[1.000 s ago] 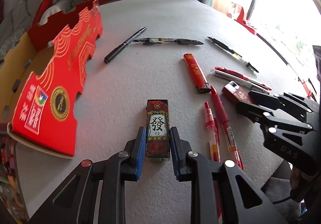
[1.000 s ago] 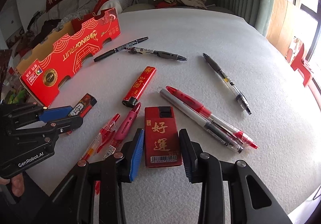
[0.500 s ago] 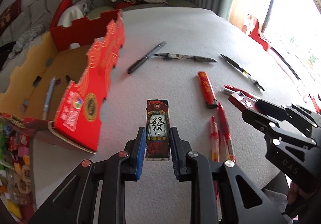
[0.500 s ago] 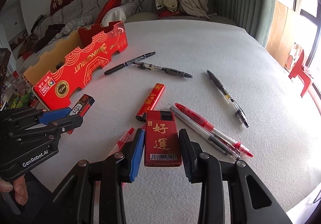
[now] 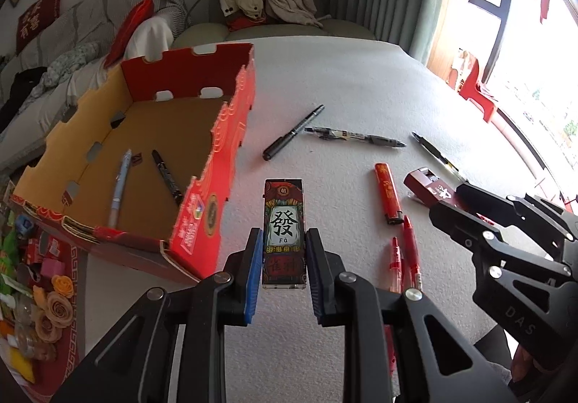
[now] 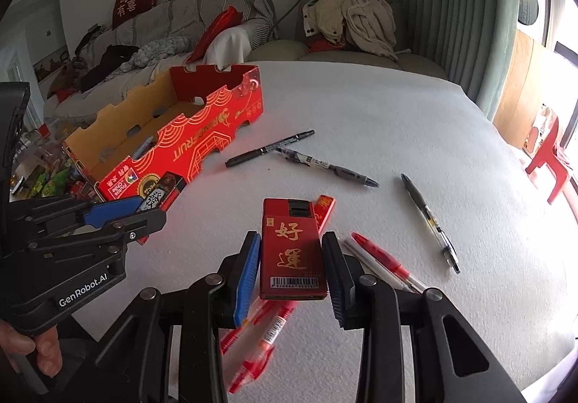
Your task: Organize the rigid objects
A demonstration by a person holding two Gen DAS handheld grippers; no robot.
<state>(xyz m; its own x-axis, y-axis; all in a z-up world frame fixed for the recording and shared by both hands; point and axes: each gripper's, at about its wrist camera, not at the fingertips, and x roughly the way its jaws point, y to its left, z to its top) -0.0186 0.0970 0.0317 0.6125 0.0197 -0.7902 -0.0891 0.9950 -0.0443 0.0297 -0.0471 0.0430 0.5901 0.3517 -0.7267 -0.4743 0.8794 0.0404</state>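
Note:
My left gripper (image 5: 283, 260) is shut on a dark lighter with a white mahjong label (image 5: 284, 229) and holds it in the air above the white table. My right gripper (image 6: 292, 267) is shut on a wider red lighter with gold characters (image 6: 292, 251), also lifted. In the left wrist view the right gripper (image 5: 466, 202) shows at the right with its red lighter (image 5: 430, 188); in the right wrist view the left gripper (image 6: 141, 209) shows at the left. An open red cardboard box (image 5: 216, 157) (image 6: 188, 146) stands to the left, with two pens (image 5: 119, 186) inside.
On the table lie a slim red lighter (image 5: 388, 193), several red pens (image 5: 410, 251) (image 6: 379, 258) and several black pens (image 5: 292, 133) (image 6: 430, 218). A cluttered shelf of small items (image 5: 39, 294) lies left of the table. A sofa with clothes (image 6: 346, 16) stands behind.
Both grippers have risen with their lighters, which now hang above the table. The views tilted up, so the red box's inside and the sofa behind came into sight.

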